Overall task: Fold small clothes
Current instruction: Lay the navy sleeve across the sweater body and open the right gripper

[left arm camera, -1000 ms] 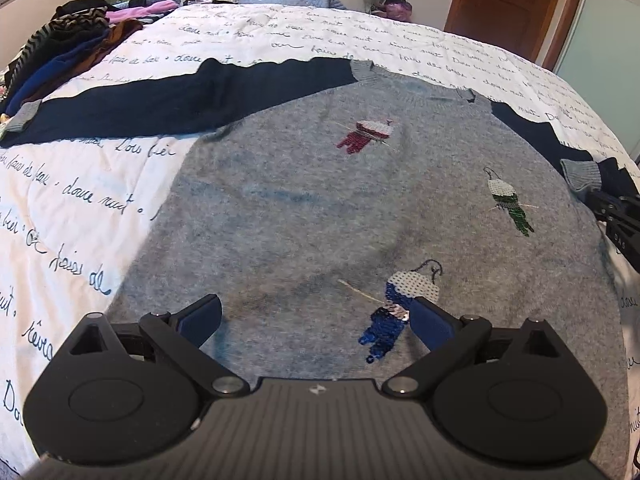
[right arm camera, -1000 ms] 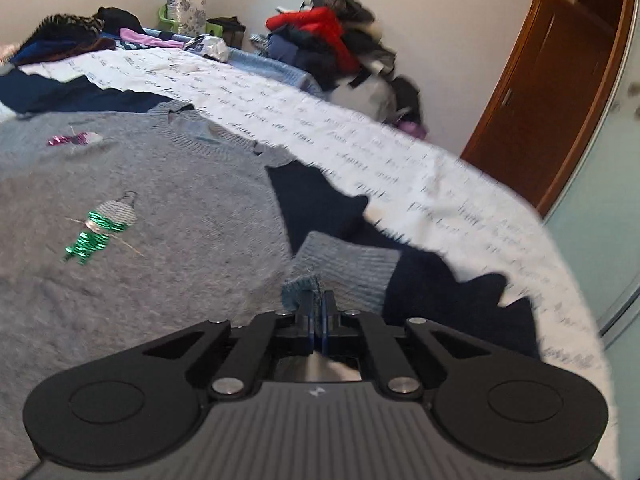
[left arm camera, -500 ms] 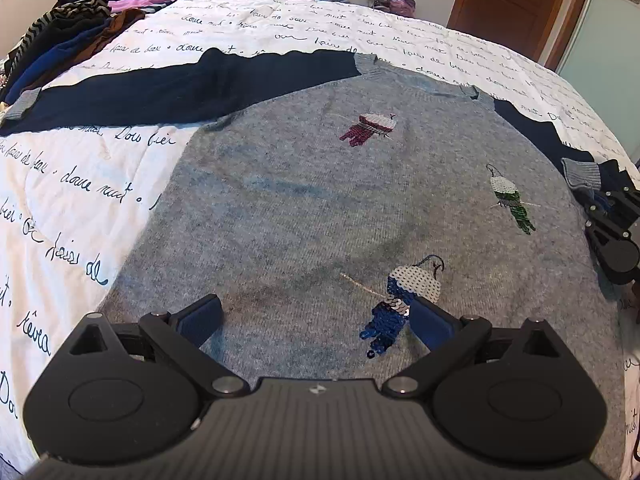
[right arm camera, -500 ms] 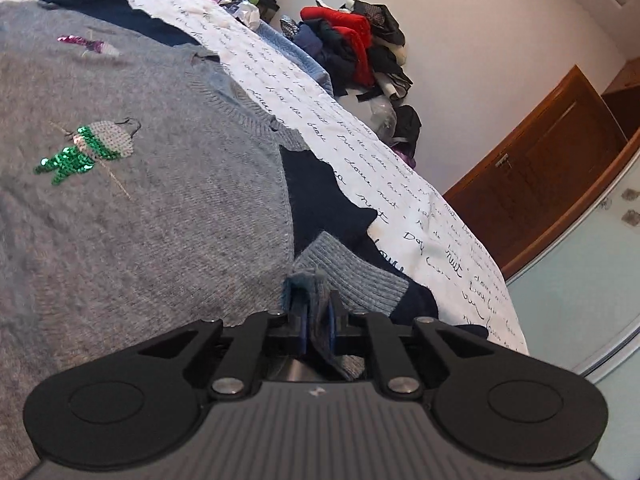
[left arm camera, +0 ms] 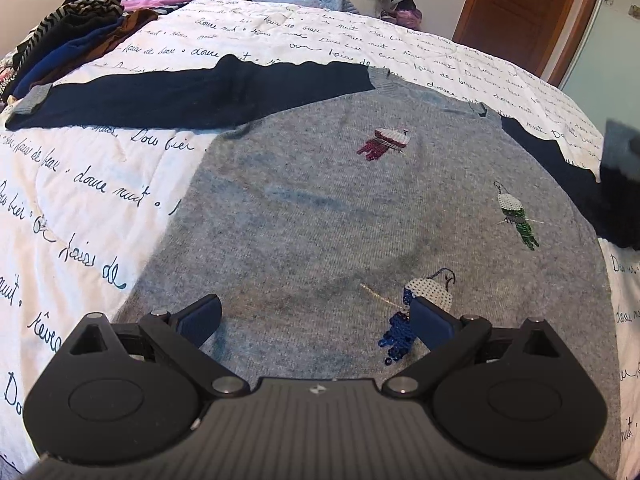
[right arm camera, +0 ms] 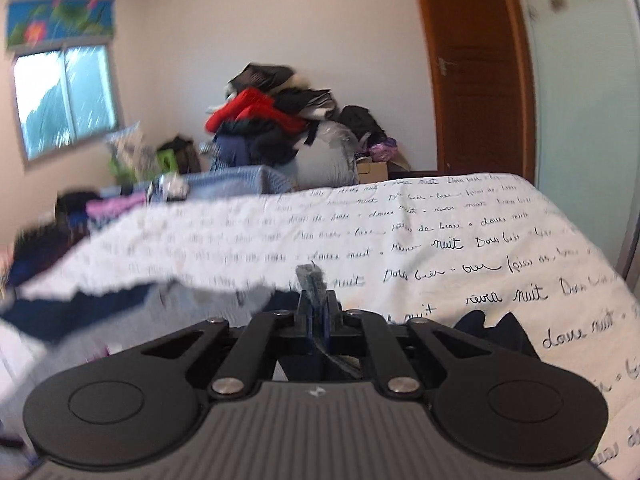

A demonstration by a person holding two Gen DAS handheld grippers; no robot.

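- the bed [left arm camera: 120, 184] fills most of both views, covered by a white quilt printed with dark handwriting.
- the sweater [left arm camera: 340, 220], grey with navy sleeves, lies flat and face up on the quilt, its hem toward the left wrist camera and its neckline toward the far side of the bed.
- the left sleeve [left arm camera: 180, 92] stretches straight out across the quilt to the left, ending in a grey cuff.
- the right sleeve [left arm camera: 576, 176] runs off toward the right edge of the left wrist view, where its end is lifted off the bed and blurred.
- a pile of clothes [right arm camera: 276, 120] is stacked against the far wall beyond the bed, with a red garment on top; more folded garments lie along the bed's far left corner.
- a wooden door [right arm camera: 476, 72] stands at the right of the room and a window [right arm camera: 66, 96] at the left.
- the left gripper [left arm camera: 316, 320] hovers over the sweater's lower part with its fingers wide apart and nothing between them.
- the right gripper [right arm camera: 316, 312] has its fingers pressed together on the cuff [right arm camera: 310, 280] of the right sleeve, which sticks up between the pads, held above the quilt.
- three sequin birds decorate the sweater front: red [left arm camera: 384, 142], green [left arm camera: 516, 216] and blue [left arm camera: 420, 308], the blue one beside the left gripper's right finger.
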